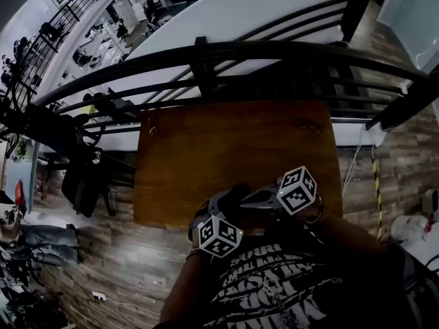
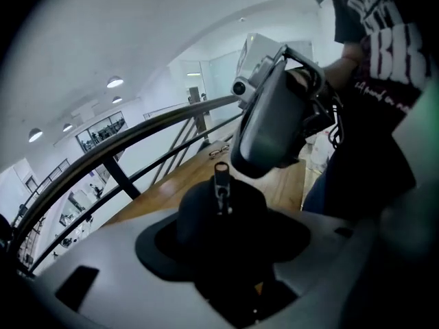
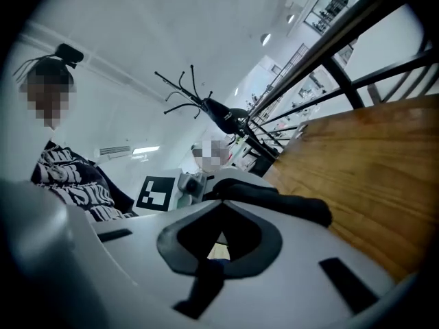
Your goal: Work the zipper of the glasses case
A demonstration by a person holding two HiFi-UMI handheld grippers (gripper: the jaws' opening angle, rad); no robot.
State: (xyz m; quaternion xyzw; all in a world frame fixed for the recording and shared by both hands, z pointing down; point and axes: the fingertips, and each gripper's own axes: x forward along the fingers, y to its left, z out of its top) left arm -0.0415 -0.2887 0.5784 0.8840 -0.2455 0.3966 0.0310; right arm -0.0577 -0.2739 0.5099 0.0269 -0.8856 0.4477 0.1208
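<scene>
Left gripper point(image 1: 223, 210) is clasping the glasses case point(image 2: 199, 218), jaws wide; zipper pull point(image 2: 221, 182) is standing just beside the right gripper point(image 2: 252, 162) (jaws together).

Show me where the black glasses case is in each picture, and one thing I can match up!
Head view: the glasses case is the dark shape low in the middle, over the near edge of the wooden table.
Left gripper view: low in the centre, black and rounded, with its zipper pull sticking up.
Right gripper view: a long black shape just right of centre.
Shared landmark: the wooden table, behind the case and filling the right side.
</scene>
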